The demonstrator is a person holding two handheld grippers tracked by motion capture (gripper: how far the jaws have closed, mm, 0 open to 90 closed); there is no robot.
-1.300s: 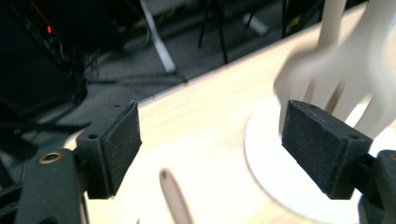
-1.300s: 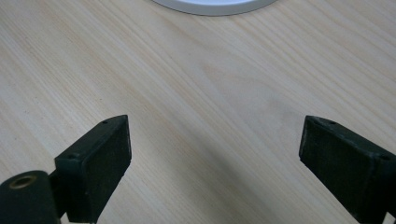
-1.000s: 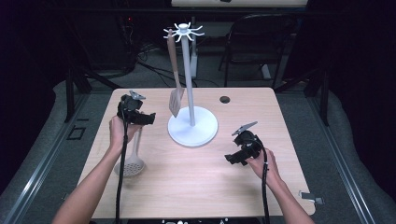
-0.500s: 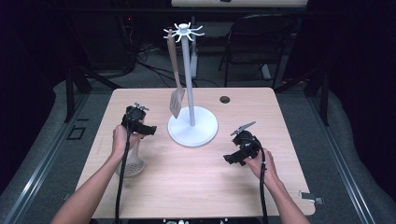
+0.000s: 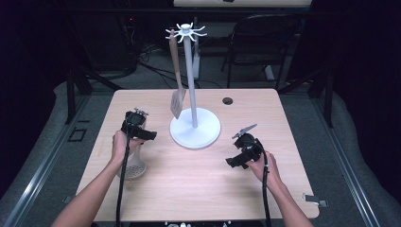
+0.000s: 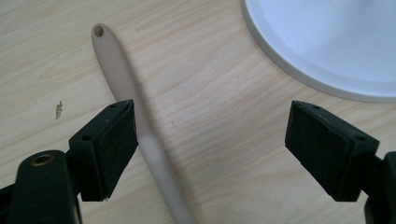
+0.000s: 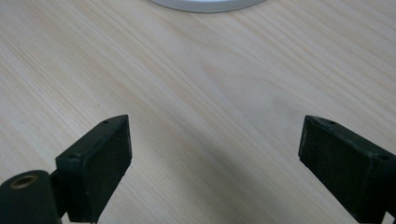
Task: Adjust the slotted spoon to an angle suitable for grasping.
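Spoon handle (image 6: 140, 135) lies flat on the tabletop (image 5: 198, 184), left of the white stand (image 5: 195, 127). Left gripper (image 6: 210, 140) is wide open over it; center the handle between the pads before squeezing.

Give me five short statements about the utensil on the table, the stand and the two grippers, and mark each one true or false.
1. The left gripper has open jaws, with the utensil handle lying between them. True.
2. The left gripper is clamped on the handle. False: the handle runs beside one pad, and the other pad stands well away from it.
3. A spatula hangs from the white stand. True.
4. The right gripper holds a spoon. False: its jaws are open over bare table.
5. The handle has a hole at its end. True.
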